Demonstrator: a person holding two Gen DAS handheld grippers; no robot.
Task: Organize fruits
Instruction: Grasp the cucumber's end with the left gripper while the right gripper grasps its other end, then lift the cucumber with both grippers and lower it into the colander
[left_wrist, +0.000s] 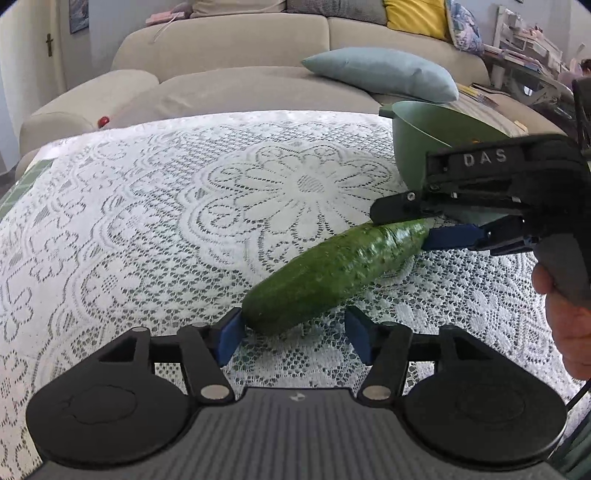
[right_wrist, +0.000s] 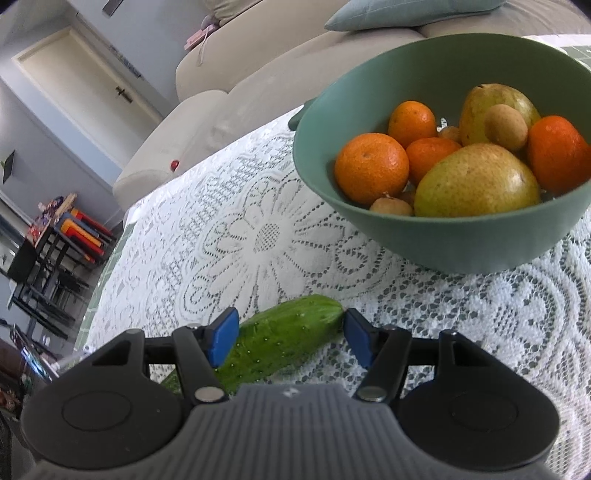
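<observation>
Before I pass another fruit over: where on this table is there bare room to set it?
Free: the lace tablecloth left of the cucumber, out to the sofa-side edge. Crowded: between cucumber and green bowl, where the right gripper reaches in.

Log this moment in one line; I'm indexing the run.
cucumber on table, both grippers open at its ends | left gripper | right gripper | bowl holds oranges, pears

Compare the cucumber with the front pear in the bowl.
The cucumber is long, dark green and bumpy; the pear is plump, yellow-green and speckled. The cucumber lies on the lace tablecloth; the pear sits in the green bowl among tangerines. Both look whole.
</observation>
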